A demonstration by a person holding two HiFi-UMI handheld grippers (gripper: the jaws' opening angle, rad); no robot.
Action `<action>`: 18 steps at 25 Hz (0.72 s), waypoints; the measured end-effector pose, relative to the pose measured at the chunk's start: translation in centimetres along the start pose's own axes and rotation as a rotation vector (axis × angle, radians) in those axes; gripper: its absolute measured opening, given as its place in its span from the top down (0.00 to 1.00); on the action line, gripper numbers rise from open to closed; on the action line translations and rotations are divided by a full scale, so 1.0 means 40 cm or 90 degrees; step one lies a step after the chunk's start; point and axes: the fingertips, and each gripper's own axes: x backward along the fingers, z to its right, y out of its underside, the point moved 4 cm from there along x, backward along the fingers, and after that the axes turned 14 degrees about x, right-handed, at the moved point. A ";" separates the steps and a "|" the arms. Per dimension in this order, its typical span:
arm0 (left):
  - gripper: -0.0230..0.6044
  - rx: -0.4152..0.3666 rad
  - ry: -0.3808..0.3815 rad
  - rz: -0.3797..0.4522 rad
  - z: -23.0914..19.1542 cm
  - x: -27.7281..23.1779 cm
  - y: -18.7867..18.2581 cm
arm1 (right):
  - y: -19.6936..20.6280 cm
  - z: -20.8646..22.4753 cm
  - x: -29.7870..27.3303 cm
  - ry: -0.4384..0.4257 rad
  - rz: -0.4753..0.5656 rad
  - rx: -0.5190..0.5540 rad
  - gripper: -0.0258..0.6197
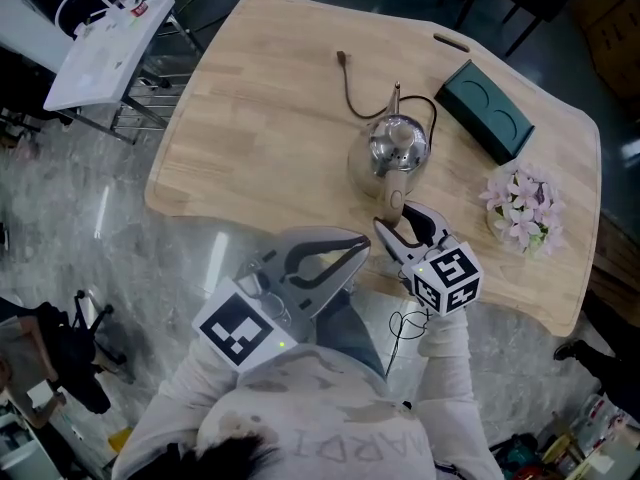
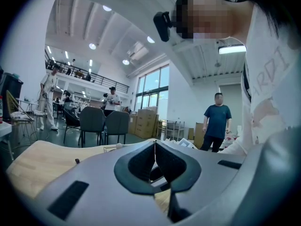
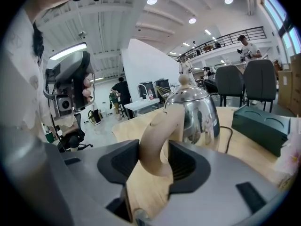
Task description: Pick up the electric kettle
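Nearest to the person, the left gripper (image 1: pixel 358 246) was at the near edge of the wooden table (image 1: pixel 260 118). Its jaws were closed tip to tip, with nothing between them. In the left gripper view its own body hid most of the tabletop.

Just beyond it, the right gripper (image 1: pixel 400 223) had its jaws spread wide on both sides of the pale handle (image 3: pixel 157 135) of the electric kettle (image 1: pixel 398 146). The handle filled almost the whole gap, and it was hard to tell whether the pads touched it.

The kettle stood upright near the middle of the table. Its thin spout pointed away and was difficult to make out. A dark cord (image 1: pixel 350 88) lay behind it.

Farther to the right were a dark green box (image 1: pixel 487 111) and pink flowers (image 1: pixel 520 206). The blossoms hid their container.
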 end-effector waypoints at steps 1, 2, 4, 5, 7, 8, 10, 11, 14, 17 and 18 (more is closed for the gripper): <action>0.94 0.000 -0.001 0.001 -0.003 -0.002 0.000 | 0.001 0.000 -0.005 -0.005 -0.003 0.003 0.69; 0.94 0.002 -0.004 0.001 -0.006 -0.004 0.000 | 0.003 0.000 -0.011 -0.011 -0.005 0.005 0.69; 0.94 0.009 -0.010 0.002 -0.012 -0.005 0.000 | 0.004 -0.002 -0.021 -0.022 -0.008 0.009 0.69; 0.94 0.011 -0.013 0.002 -0.015 -0.005 0.000 | 0.004 -0.002 -0.026 -0.027 -0.009 0.009 0.69; 0.94 0.010 -0.018 -0.001 -0.021 -0.005 0.001 | 0.003 -0.004 -0.035 -0.038 -0.008 0.009 0.69; 0.94 0.010 -0.020 -0.002 -0.024 -0.006 0.002 | 0.003 -0.004 -0.040 -0.042 -0.008 0.010 0.69; 0.94 0.013 -0.025 -0.001 -0.030 -0.008 0.003 | 0.004 -0.004 -0.048 -0.051 -0.007 0.011 0.69; 0.94 0.014 -0.027 0.001 -0.032 -0.009 0.004 | 0.004 -0.004 -0.051 -0.055 -0.007 0.011 0.69; 0.94 0.015 -0.030 -0.002 -0.039 -0.012 0.006 | 0.005 -0.006 -0.061 -0.068 -0.007 0.012 0.69; 0.94 0.017 -0.034 -0.001 -0.047 -0.014 0.006 | 0.007 -0.011 -0.072 -0.082 -0.009 0.014 0.69; 0.94 0.018 -0.035 -0.001 -0.049 -0.015 0.007 | 0.007 -0.012 -0.075 -0.087 -0.010 0.015 0.69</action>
